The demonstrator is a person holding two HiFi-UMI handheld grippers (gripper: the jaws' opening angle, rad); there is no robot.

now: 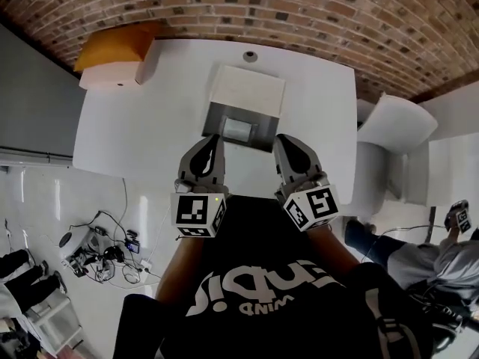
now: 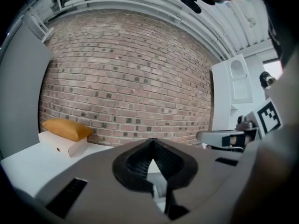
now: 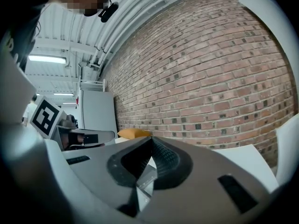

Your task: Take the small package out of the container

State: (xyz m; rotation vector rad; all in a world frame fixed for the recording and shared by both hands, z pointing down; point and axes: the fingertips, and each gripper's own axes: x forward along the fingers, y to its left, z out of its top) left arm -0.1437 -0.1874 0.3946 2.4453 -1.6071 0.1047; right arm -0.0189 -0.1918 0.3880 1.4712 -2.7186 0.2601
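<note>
One small pale rectangular package (image 1: pixel 238 129) is seen, lying inside the one grey box-shaped container (image 1: pixel 216 123), whose cream lid (image 1: pixel 247 90) is folded back toward the far side. The container stands mid-desk on the white desk (image 1: pixel 150 126). Two tongs are counted. The left tongs (image 1: pixel 213 137) and right tongs (image 1: pixel 282 137) are held side by side at the container's near edge. The package lies between and just beyond their tips, touched by neither. Both are fully closed, tips met, nothing gripped. At the far left corner, one orange padded pack (image 1: pixel 112 47) rests on one white cardboard box (image 1: pixel 111 75).
</note>
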